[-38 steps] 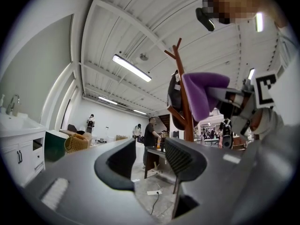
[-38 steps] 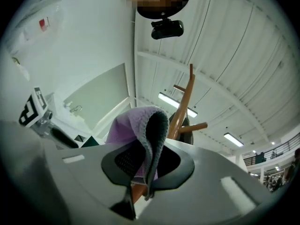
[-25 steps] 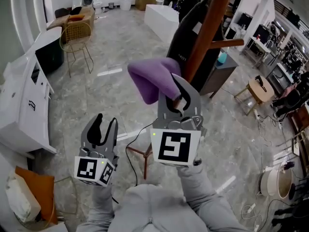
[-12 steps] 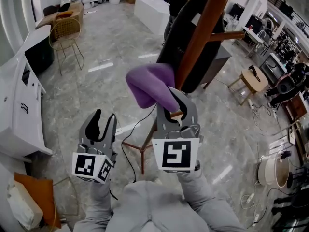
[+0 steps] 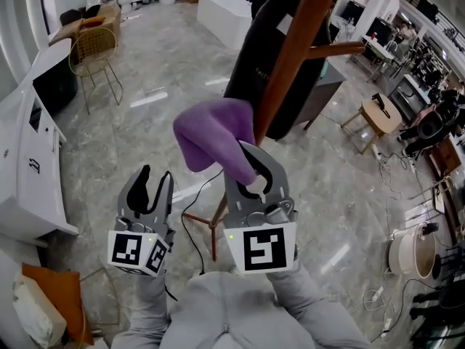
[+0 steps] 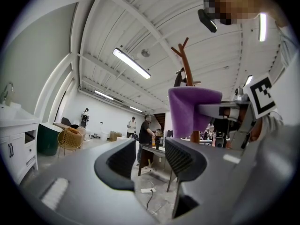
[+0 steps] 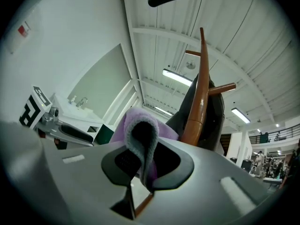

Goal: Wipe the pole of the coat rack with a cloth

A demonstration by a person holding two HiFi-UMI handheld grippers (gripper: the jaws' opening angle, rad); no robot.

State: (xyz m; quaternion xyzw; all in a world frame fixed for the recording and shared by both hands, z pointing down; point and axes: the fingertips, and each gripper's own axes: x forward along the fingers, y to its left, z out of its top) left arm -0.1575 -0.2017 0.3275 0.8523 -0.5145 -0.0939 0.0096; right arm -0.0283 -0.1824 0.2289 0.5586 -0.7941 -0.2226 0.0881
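Nearest, the left tongs [image 5: 155, 182] hover with jaws apart, gripping nothing. Beside them, the right tongs [image 5: 252, 167] are clamped on a purple cloth [image 5: 209, 131], which sits just beside the brown wooden coat rack pole [image 5: 293, 46]. A black coat [image 5: 251, 67] hangs behind the pole.

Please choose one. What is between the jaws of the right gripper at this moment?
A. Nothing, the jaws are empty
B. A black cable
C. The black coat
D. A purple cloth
D: in the right gripper view the jaws of the right gripper are closed on a fold of the purple cloth, which bunches up beside the brown pole in the head view.
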